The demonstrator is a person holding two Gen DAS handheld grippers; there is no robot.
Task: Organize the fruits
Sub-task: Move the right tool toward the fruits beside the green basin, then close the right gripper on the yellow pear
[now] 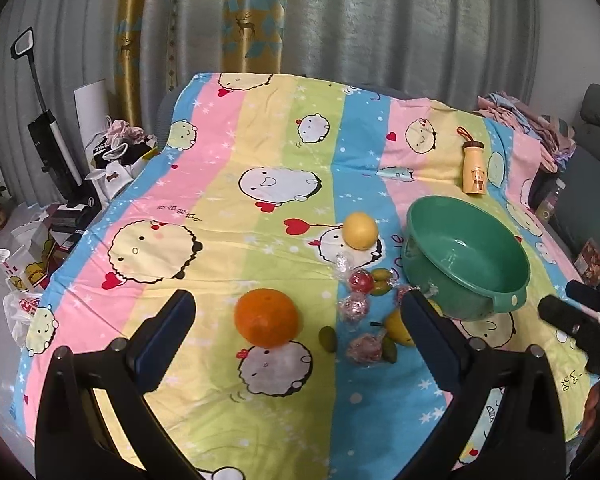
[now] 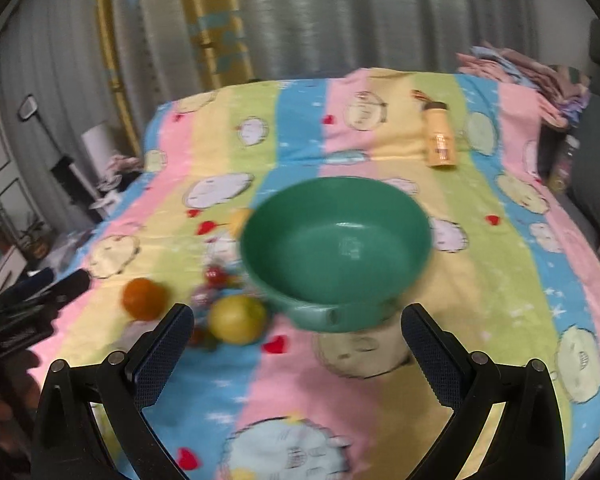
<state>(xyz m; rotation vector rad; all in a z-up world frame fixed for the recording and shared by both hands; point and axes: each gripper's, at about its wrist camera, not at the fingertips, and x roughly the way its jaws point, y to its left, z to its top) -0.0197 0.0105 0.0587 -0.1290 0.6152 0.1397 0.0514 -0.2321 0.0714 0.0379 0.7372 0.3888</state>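
1. My left gripper (image 1: 298,322): black two-finger tool, jaws spread wide, holding nothing, hovering above the table.
2. Round orange fruit (image 1: 267,318): between my left fingers as the left wrist camera sees it, resting on the cloth.
3. Small dark green oval fruit (image 1: 327,339): just right of the orange.
4. Cluster of small red fruits in clear crinkled wrap (image 1: 358,308), with small green fruits (image 1: 381,280) among them: near my left gripper's right finger.
5. Yellow-green pear-like fruit (image 1: 398,326): partly hidden behind that finger.
6. Round yellow citrus fruit (image 1: 360,230): farther back, apart from the cluster.
7. My right gripper (image 2: 298,326): black, jaws spread wide, empty; this view is blurred.
8. Round green plastic basin (image 2: 338,246): empty, upright, ahead of my right fingers, beside the fruit cluster.
9. Small yellow bottle with brown cap (image 1: 474,167): upright, beyond the basin.
10. Striped pastel cartoon-print cloth (image 1: 220,184): covers the table under all items.
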